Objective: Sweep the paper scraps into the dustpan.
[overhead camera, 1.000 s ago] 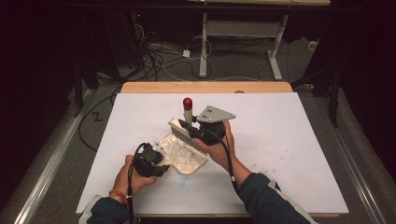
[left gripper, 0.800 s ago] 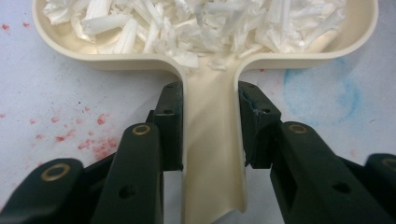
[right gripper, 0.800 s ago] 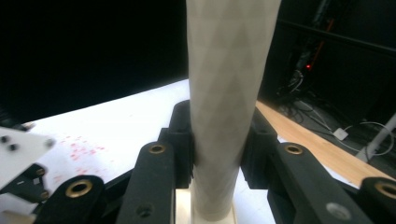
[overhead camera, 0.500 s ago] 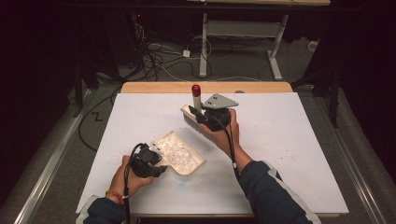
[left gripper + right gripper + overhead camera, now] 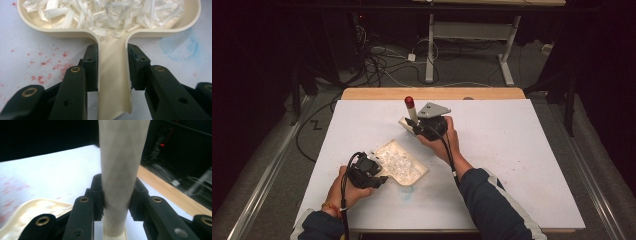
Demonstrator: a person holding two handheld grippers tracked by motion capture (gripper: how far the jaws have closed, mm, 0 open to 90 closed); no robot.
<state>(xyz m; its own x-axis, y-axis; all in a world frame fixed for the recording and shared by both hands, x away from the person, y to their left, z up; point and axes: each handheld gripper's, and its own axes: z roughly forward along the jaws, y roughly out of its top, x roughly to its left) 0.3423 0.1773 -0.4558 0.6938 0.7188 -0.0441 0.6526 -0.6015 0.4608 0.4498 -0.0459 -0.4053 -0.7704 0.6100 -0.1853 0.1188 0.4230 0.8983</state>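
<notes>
Left gripper view has the left gripper (image 5: 113, 67) clamped on the handle of the cream plastic dustpan (image 5: 113, 45), flat on the white table (image 5: 522, 150) to keep white shreds (image 5: 105, 10) in, while the right gripper (image 5: 416, 126) pinches the cream red-capped brush (image 5: 411, 111) upright, bristles clear of the pan

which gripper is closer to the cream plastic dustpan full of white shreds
Left. The left gripper is clamped on the handle of the cream plastic dustpan. The right gripper holds a cream brush with a red-tipped handle, apart from the pan and farther up the table.
</notes>
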